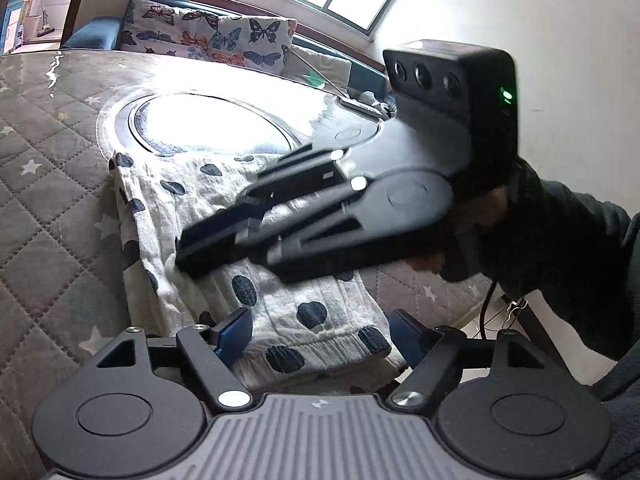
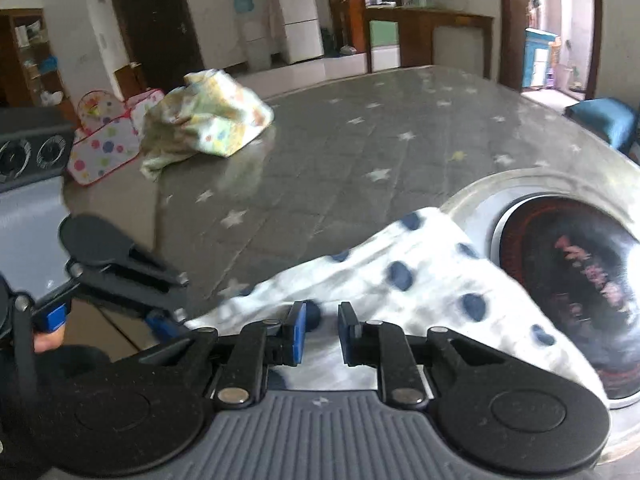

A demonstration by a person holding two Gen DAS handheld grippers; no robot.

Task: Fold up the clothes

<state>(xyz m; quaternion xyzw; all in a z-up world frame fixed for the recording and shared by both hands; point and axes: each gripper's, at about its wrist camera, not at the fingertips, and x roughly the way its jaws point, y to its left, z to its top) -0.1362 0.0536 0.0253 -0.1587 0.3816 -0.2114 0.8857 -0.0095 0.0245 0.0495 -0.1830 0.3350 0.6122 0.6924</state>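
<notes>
Down along my left gripper (image 1: pixel 320 330), the blue-padded fingers stood wide apart, one at each side of the near hem of the white garment with dark blue dots (image 1: pixel 248 248). That garment lay flat and folded on the grey star-quilted table cover (image 1: pixel 48 184), its far edge reaching the round glass disc (image 1: pixel 212 124) set in the table. My right gripper (image 1: pixel 224 240) reached across from the right, its fingers low on the middle of the cloth; from this side I could not tell whether they were parted. Behind the table sat a butterfly-print cushion (image 1: pixel 208 36).

Over on my right wrist view, the right gripper (image 2: pixel 322 334) had its blue pads a small gap apart, with the dotted garment (image 2: pixel 400 276) directly beneath and beyond them, nothing clamped. My left gripper (image 2: pixel 120 280) showed at the left edge. Farther off on the table cover (image 2: pixel 340 152) lay a crumpled pastel-print cloth (image 2: pixel 208 120).
</notes>
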